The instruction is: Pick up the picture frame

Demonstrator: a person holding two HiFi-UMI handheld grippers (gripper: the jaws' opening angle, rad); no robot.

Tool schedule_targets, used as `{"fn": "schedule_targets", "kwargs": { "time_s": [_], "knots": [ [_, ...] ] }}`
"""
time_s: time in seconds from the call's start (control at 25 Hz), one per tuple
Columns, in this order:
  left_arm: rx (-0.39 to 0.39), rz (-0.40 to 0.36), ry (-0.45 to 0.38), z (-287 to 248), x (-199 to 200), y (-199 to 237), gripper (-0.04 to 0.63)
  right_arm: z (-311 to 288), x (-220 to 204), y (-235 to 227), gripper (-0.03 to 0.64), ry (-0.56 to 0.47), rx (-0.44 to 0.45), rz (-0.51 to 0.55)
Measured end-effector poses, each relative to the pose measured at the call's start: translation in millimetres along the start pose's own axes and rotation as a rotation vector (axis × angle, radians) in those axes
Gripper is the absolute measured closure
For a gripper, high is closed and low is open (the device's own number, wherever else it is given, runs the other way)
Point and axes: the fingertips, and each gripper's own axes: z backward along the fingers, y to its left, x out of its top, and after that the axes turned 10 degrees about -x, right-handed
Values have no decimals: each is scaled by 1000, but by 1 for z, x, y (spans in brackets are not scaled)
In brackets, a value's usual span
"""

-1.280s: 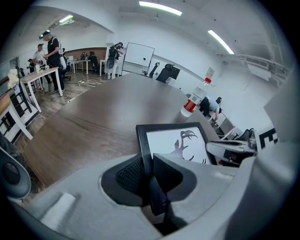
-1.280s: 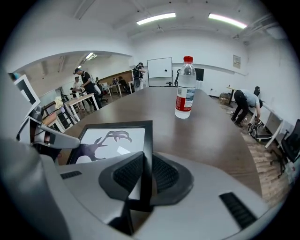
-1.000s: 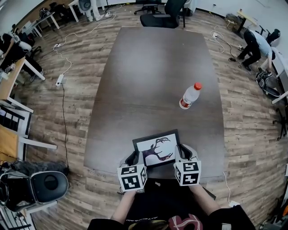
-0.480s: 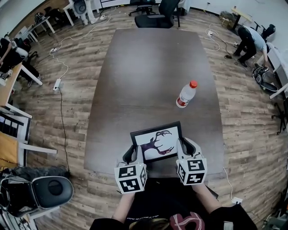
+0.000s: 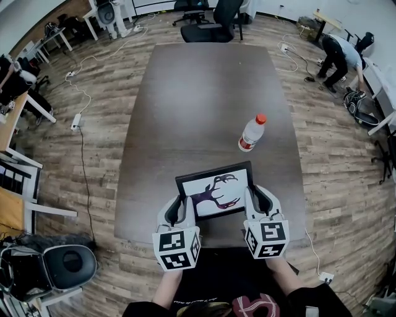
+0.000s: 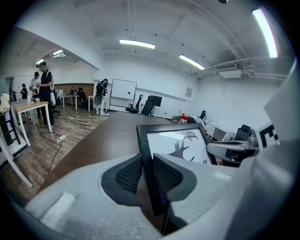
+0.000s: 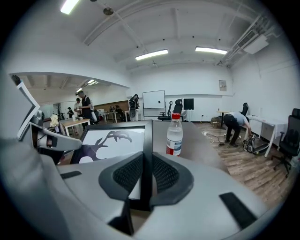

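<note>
A black picture frame with a dark antlered deer on white is held above the near end of the brown table. My left gripper is shut on the frame's left edge, its black pads pressing both faces. My right gripper is shut on the frame's right edge in the same way. The frame tilts up towards me, and the picture shows between the two grippers. Each gripper shows in the other's view, the right gripper and the left gripper.
A clear water bottle with a red cap stands on the table's right side, seen close beyond the frame as the bottle. Office chairs stand at the table's far end. People stand at desks on the left; one bends over at the right.
Both grippers have risen with the frame, lifting it off the table's near edge and tilting its picture up. The jaws have stayed as they were.
</note>
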Motion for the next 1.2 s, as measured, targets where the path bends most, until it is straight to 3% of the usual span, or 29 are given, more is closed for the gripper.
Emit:
{"fn": "schedule_targets", "kwargs": {
  "time_s": [0.24, 1.2],
  "knots": [
    [-2, -65, -50, 7, 20, -12, 514, 8, 14, -7, 548, -45, -16, -20],
    [-14, -143, -196, 29, 71, -38, 514, 35, 66, -21, 548, -211, -39, -15]
  ]
}}
